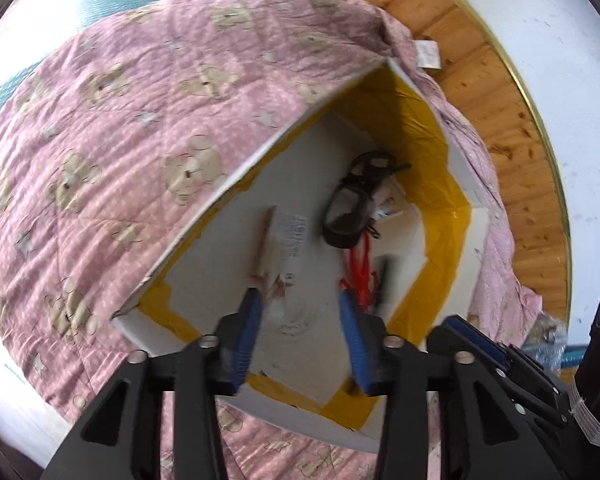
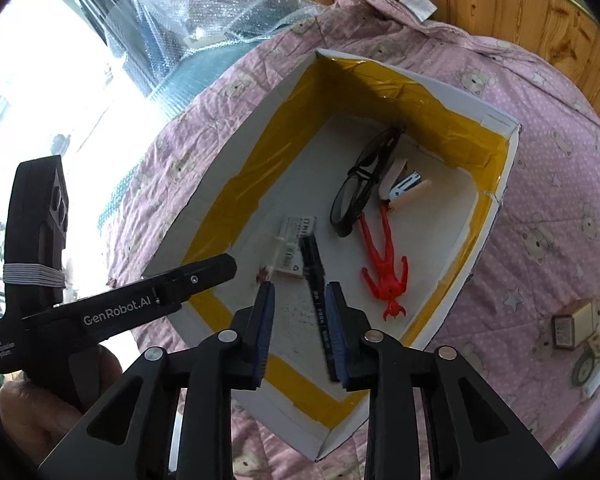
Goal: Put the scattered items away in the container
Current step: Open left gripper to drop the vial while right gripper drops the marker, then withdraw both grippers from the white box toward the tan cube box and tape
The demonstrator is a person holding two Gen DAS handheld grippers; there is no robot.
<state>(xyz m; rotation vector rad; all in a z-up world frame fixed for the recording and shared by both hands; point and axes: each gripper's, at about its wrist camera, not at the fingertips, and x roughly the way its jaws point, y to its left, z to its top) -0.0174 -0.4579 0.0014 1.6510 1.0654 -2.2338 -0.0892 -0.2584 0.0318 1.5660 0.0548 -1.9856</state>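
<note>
Both grippers hang over the white box (image 2: pixel 496 184) with jaws apart: the left gripper (image 1: pixel 302 328) holds nothing, and the right gripper (image 2: pixel 300 320) straddles the black pen (image 2: pixel 320 292), apparently letting it go, so I'd lift straight up and not drag it. In the box I count one pen, one pair of glasses (image 2: pixel 360 188), one red figure (image 2: pixel 384 264), one stapler (image 2: pixel 404 190), one small card (image 2: pixel 296 236); a few small items (image 2: pixel 580 332) wait on the pink quilt (image 2: pixel 540 240).
</note>
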